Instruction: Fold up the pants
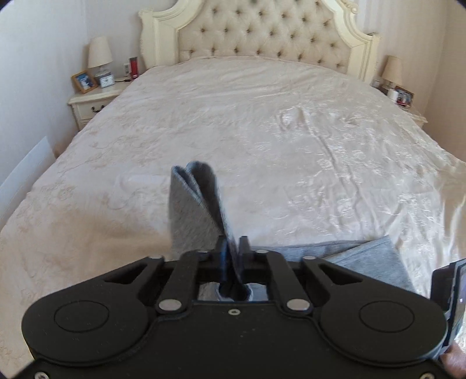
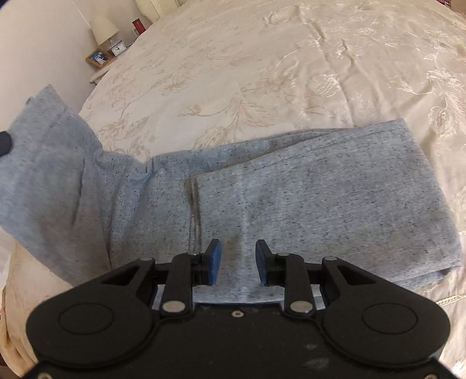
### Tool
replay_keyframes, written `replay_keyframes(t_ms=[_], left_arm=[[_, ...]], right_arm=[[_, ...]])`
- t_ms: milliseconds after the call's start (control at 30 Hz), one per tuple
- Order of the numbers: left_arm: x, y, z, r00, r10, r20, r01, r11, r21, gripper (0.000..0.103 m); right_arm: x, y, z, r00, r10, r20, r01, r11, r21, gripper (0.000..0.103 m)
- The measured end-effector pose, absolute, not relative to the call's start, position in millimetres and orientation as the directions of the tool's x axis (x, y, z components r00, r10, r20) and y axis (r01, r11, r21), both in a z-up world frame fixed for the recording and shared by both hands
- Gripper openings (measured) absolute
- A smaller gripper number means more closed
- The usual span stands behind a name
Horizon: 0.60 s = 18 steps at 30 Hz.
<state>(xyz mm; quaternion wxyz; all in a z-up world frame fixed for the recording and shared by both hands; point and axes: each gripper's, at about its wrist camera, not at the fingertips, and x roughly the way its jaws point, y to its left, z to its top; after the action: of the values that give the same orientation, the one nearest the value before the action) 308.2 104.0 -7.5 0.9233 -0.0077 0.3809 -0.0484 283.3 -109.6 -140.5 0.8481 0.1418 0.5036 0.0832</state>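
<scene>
An end of the grey pants (image 1: 195,204) is pinched between the closed fingers of the left gripper (image 1: 232,247) and stands up toward 12 o'clock. The right gripper (image 2: 238,256) is held open over the pants, gripping nothing. The pants are spread on the cream bed (image 2: 262,73), with a lamp (image 2: 104,27) seen at 11 o'clock.

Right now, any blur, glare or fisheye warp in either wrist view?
Left wrist view: strong barrel warp, dark vignette corners; raised pants fold in the left tongs is smeared; sheen on the bedspread. Right wrist view: pants soft and streaked near the open right tongs, bedspread evenly lit.
</scene>
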Motion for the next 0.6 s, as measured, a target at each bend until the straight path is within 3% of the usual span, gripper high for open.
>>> replay_keyframes(t_ms=[133,267,600], left_arm=[[319,37,-21,0.681,-0.15,-0.716,0.166,0.985,-0.048,0.003],[312,-4,-42,0.634,-0.169,-0.755,0.194,0.979,-0.056,0.012],[274,8,-103,0.514,-0.042,-0.857,0.155,0.987,0.044,0.016]], right_arm=[[276,-142,-140,0.465,0.307,-0.831,0.021,0.934,0.357,0.03],[276,-167,-142,0.455,0.307,-0.836,0.002,0.938,0.346,0.03],[299,-183,-126,0.471,0.402,-0.785,-0.035,0.898,0.439,0.032]])
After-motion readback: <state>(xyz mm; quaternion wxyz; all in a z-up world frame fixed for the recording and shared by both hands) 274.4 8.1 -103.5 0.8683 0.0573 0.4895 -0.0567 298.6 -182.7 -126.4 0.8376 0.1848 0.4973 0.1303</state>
